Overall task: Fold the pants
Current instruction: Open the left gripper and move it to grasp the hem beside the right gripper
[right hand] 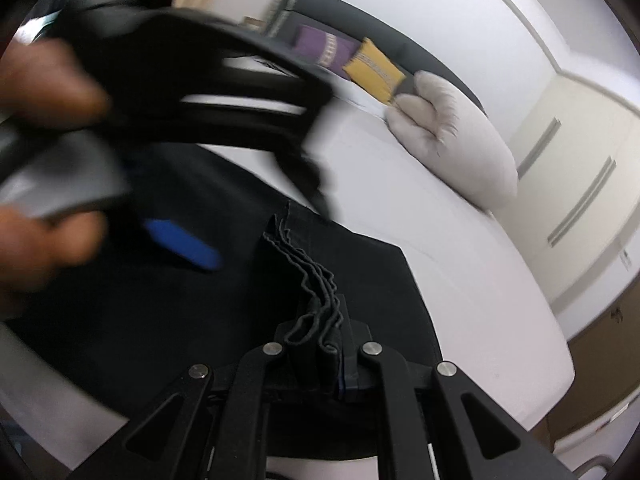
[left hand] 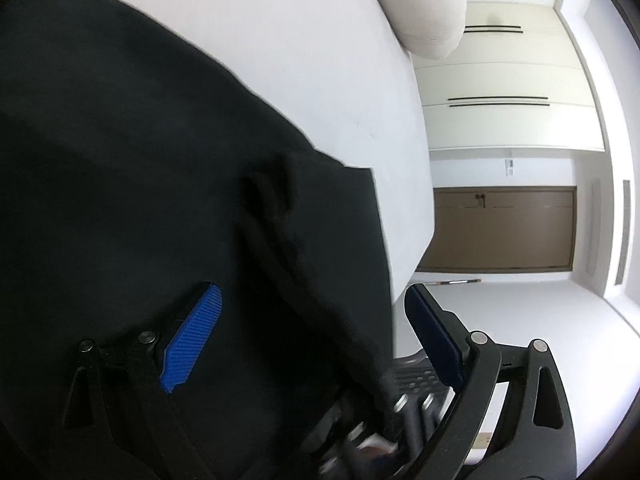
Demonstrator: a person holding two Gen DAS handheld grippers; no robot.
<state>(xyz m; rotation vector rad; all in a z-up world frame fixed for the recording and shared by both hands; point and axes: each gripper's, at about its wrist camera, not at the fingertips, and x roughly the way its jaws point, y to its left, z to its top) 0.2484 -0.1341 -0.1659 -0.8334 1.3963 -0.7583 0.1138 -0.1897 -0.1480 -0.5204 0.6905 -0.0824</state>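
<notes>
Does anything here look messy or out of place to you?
Mostly tidy. The black pants lie flat on the white bed, but one edge is bunched into wavy layers pinched in the right claw. The left claw is open.

You have a white bed (left hand: 280,60) under everything, with a pale pillow (right hand: 456,136) lying near its far edge. Beyond the pillow you can see a yellow cushion (right hand: 376,70) and a purple one (right hand: 320,46) against a dark headboard (right hand: 400,32). Past the bed stand white wardrobes (left hand: 504,80) and a brown door (left hand: 504,228).
</notes>
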